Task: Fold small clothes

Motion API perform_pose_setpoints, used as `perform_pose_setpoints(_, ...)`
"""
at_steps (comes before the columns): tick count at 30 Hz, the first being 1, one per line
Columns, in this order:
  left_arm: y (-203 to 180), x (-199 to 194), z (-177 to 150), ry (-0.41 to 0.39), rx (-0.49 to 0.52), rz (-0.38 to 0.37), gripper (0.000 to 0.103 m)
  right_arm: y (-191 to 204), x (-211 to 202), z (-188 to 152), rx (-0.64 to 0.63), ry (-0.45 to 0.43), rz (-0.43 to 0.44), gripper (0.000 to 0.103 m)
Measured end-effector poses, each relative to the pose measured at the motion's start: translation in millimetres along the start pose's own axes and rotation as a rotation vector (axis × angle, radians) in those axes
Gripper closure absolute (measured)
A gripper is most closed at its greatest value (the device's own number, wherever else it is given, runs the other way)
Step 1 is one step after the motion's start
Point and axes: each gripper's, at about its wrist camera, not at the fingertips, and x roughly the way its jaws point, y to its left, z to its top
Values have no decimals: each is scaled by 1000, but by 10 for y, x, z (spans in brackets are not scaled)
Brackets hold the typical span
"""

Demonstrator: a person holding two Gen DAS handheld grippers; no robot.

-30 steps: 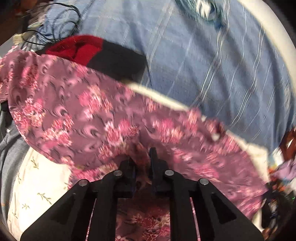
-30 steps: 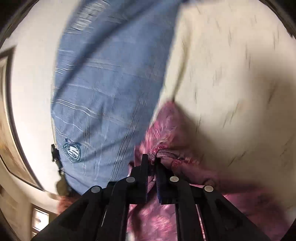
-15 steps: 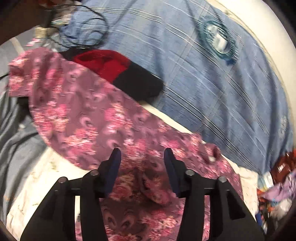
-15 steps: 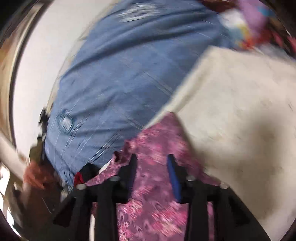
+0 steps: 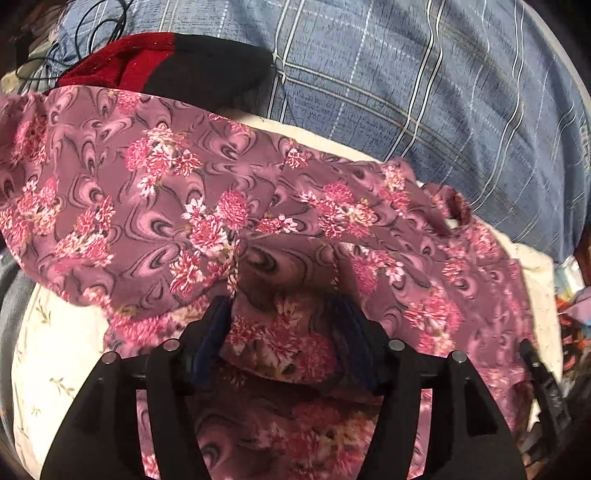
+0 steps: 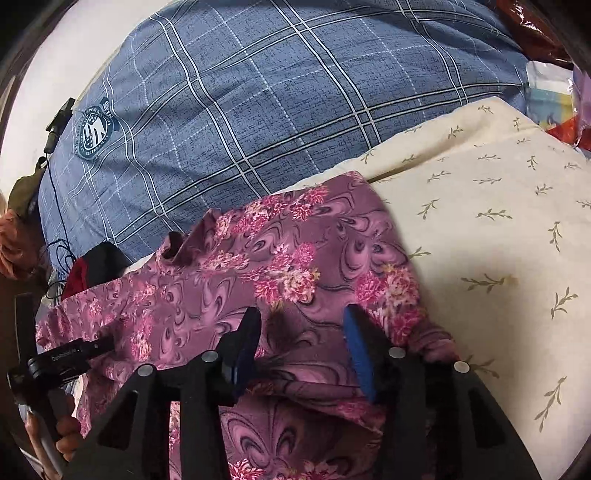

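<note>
A mauve garment with pink flowers (image 5: 155, 192) lies spread on a cream bedsheet with a sprig print (image 5: 48, 354). It also shows in the right wrist view (image 6: 280, 266), its far edge folded back toward me. My left gripper (image 5: 282, 306) is open, its fingers resting over a fold of the garment. My right gripper (image 6: 301, 317) is open over the garment's right part, fingers apart and holding nothing. The left gripper's body (image 6: 62, 358) and the hand on it show at the lower left of the right wrist view.
A blue plaid pillow (image 6: 258, 92) lies behind the garment, also in the left wrist view (image 5: 424, 81). A red and black garment (image 5: 166, 62) lies beside black cables (image 5: 92, 26) at the far left. Colourful packets (image 6: 554, 85) sit at the right edge.
Both grippers opened and let go of the garment, which now lies flat on the sheet. Both have since moved lower and closer over the cloth.
</note>
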Motion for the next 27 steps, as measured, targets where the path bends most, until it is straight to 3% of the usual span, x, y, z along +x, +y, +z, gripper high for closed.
perform_pose_setpoints(4,300,-301,70,-20,-88,-78,42,-28,35,-12,11,-5,14,54)
perform_pose_setpoints(6,579,-475,148,-42,-146,-77,42,-80,-3,-62,14,-9,22,54)
perform_pose_setpoints(11,1614,-868,417,-101,-296,70,42,-68,24,-74,15,-12,27,54)
perform_pose_setpoints(16,2545,-1112,567,-147,-503,104,42,-81,10,-67,20,-18,38,53)
perform_pose_setpoints(20,2950,-1102,665,-140,-621,11,42,-76,16,-66,15,-19,38,52)
perform_pose_setpoints(24,3056,-946,754,-118,-688,-103,42,-75,17,-68,16,-20,39,52)
perform_pose_setpoints(27,3079,-819,851,-116,-730,-142,42,-74,17,-71,16,-20,39,51)
